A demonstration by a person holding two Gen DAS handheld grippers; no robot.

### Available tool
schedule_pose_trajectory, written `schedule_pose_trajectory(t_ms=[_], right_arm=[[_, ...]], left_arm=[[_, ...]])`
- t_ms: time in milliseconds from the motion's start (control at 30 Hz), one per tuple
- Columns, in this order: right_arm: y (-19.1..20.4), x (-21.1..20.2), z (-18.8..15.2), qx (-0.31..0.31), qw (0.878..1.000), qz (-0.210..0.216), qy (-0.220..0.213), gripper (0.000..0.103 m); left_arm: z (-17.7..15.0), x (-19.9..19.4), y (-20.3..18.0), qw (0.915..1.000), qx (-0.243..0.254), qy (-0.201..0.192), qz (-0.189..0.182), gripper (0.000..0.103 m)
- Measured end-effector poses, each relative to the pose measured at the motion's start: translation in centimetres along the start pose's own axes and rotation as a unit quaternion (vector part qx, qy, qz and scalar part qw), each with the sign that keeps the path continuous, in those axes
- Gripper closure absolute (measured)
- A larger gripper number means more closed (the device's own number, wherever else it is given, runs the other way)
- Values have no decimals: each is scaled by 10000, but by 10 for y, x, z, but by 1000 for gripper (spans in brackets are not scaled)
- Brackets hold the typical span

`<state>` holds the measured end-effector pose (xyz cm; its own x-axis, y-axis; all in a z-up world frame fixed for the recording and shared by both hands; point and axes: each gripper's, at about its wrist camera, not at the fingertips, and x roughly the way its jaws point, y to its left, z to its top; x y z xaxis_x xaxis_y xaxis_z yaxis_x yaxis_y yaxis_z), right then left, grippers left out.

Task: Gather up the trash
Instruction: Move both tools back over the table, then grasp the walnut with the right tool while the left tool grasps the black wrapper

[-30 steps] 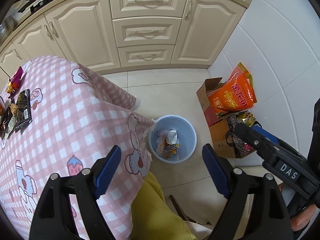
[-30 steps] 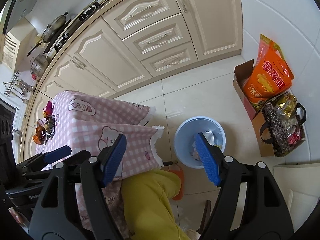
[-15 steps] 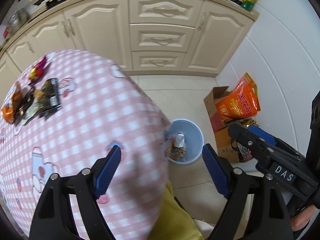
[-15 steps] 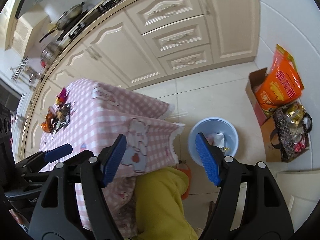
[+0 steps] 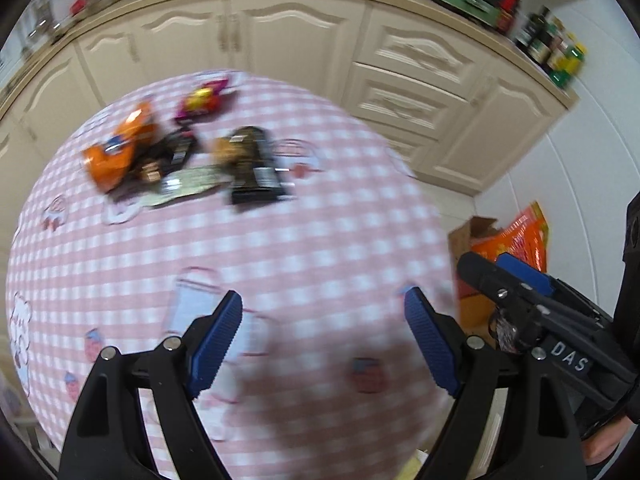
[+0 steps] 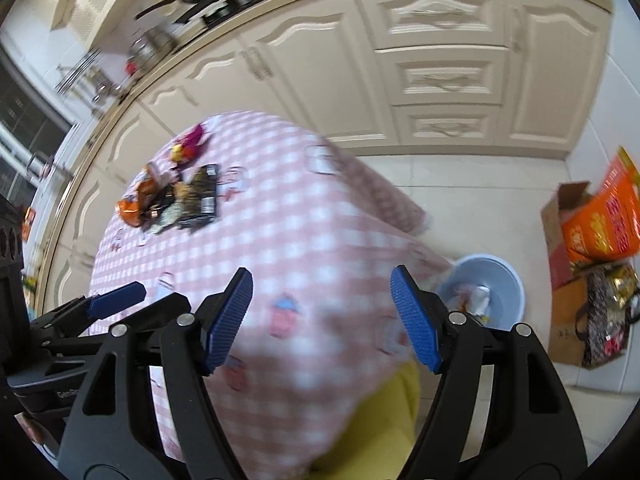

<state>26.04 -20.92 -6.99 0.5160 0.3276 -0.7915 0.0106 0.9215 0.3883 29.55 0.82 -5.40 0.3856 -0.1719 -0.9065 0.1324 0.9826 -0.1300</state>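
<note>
Several snack wrappers lie in a pile on the far side of the pink checked tablecloth (image 5: 304, 248): an orange bag (image 5: 118, 152), a black packet (image 5: 254, 168), a magenta wrapper (image 5: 202, 98). The pile also shows in the right wrist view (image 6: 176, 196). A blue trash bin (image 6: 492, 292) with wrappers in it stands on the floor right of the table. My left gripper (image 5: 324, 340) is open and empty above the table's near part. My right gripper (image 6: 322, 316) is open and empty above the table's near right corner.
Cream kitchen cabinets (image 6: 440, 72) run along the back. A cardboard box with an orange bag (image 6: 600, 224) and a patterned bag (image 6: 604, 316) stand by the right wall. A yellow seat (image 6: 380, 432) is under the table's near edge. Both views are blurred by motion.
Both grippers have swung left and up from the bin toward the table. The wrapper pile has come into the middle of the left view. Both stay open and empty.
</note>
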Motion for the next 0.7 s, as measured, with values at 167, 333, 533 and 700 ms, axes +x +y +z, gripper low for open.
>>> schedule_pose_trajectory(t_ms=[167,333,533,700], right_arm=[[48,21,14,-470,9987,165,78,32],[95,45,28,-907,9950,337,243,32],[135,74,45,-1256,9901,412,470,40],[156,105,59,-1435,9869,294,681,53]], left_arm=[[5,-7,55,9985,-517,-52,175,22],[11,-16,104,9951,-934,-157,292,22],[19,-25,153,9889,-1405,-270,411,22],[25,-26,188,9834,-1734,-304,448,22]])
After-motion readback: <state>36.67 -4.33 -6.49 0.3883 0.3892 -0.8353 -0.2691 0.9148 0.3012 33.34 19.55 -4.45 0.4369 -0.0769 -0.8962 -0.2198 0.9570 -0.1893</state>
